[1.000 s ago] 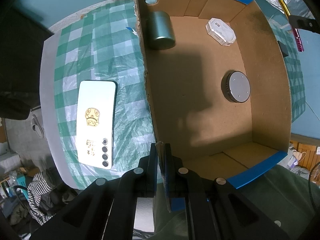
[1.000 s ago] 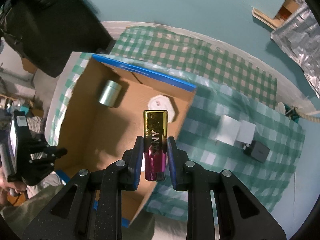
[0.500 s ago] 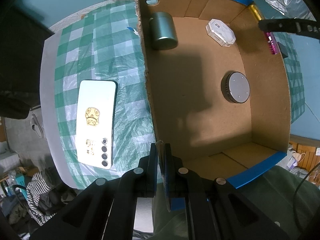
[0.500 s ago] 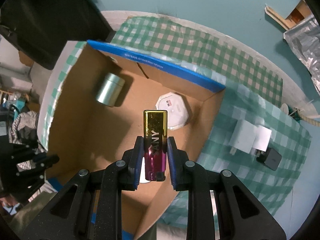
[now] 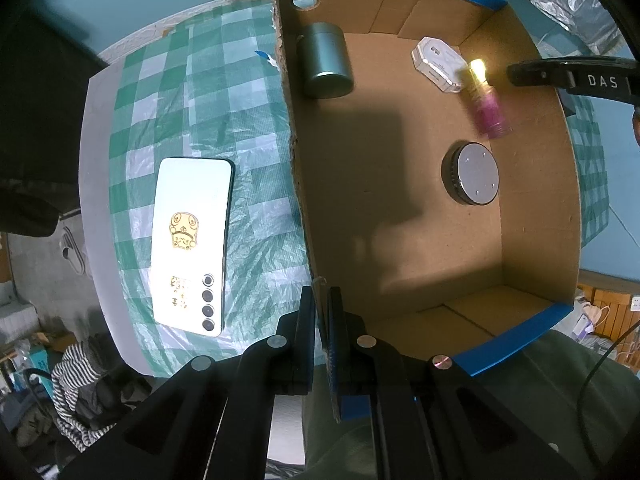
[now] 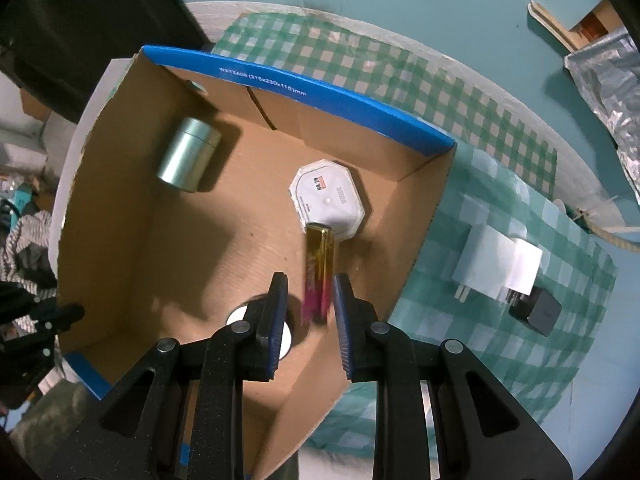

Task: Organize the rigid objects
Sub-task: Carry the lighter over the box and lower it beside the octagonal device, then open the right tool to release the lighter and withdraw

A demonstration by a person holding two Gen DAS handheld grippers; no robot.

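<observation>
The right gripper (image 6: 308,300) stood open over the blue-rimmed cardboard box (image 6: 304,84); the gold-and-magenta lighter (image 6: 318,276), blurred and clear of both pads, might have struck the white octagonal case (image 6: 328,200). The left gripper (image 5: 318,312) was clamped on the box's near wall; slipping would have shifted the box.

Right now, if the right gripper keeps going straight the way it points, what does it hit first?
Likely the gold-and-pink lighter, loose between the open jaws of the right gripper; beyond it, the floor of the cardboard box. Depth is unclear.
</observation>
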